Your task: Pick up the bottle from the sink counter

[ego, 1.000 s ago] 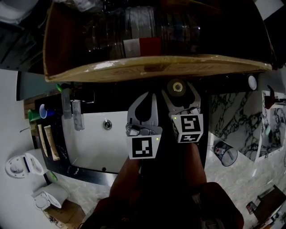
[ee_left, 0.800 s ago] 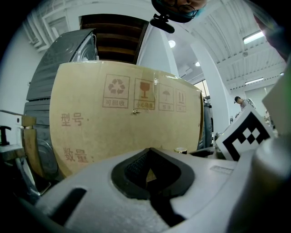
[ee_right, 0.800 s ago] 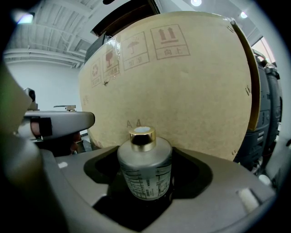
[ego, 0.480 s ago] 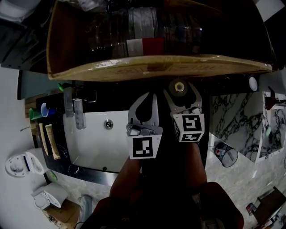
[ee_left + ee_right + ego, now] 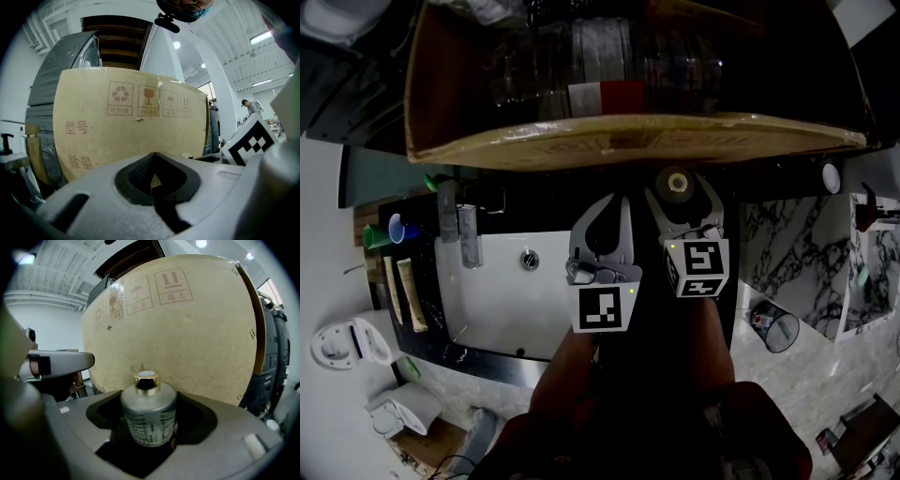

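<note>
A small frosted glass bottle [image 5: 148,416] with a gold cap stands upright between the jaws of my right gripper [image 5: 149,434], which is shut on its round body. From the head view I look down on the gold cap [image 5: 676,183], flanked by the right gripper [image 5: 679,195] over the dark sink counter [image 5: 727,281]. My left gripper [image 5: 613,201] hangs just to its left over the basin's edge, jaws shut with nothing in them. In the left gripper view the closed jaws [image 5: 154,164] face a cardboard wall.
A big cardboard box [image 5: 637,141] of clear bottles overhangs the counter just beyond both grippers. The white basin [image 5: 502,300] with its faucet [image 5: 467,239] lies to the left. Cups [image 5: 394,230] and tubes [image 5: 403,295] line the far left edge. A bin [image 5: 773,323] stands on the floor at right.
</note>
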The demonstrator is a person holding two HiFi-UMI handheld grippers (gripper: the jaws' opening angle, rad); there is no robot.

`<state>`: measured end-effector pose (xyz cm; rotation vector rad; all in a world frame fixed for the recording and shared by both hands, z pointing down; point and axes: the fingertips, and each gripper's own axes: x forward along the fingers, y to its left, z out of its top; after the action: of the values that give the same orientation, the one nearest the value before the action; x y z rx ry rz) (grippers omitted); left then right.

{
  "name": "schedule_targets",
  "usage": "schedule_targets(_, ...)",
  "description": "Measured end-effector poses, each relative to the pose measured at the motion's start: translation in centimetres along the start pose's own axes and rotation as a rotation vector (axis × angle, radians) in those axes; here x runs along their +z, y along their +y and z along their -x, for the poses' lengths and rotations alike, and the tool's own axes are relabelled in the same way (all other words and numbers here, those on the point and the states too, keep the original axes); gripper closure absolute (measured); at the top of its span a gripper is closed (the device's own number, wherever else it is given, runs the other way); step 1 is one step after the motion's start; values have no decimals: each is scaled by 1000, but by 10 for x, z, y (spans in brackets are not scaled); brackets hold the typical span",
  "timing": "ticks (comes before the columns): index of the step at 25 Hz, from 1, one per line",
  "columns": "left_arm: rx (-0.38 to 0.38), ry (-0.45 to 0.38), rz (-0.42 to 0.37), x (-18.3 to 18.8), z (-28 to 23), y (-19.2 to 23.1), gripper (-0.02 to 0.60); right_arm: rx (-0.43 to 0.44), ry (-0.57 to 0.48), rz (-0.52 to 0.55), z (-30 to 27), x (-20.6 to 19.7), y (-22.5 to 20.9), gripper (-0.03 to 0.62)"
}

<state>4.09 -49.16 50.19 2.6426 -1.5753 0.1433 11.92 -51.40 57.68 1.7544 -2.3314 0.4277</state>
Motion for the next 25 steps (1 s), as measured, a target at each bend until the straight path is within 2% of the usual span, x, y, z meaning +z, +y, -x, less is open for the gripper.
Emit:
schedule_targets(9, 14, -20, -14, 11, 8, 1, 578, -3, 15, 10, 11, 2, 1, 261)
schedule_targets(25, 48, -86, -20, 45, 46, 2, 578, 0, -58, 66, 45, 40, 22, 261)
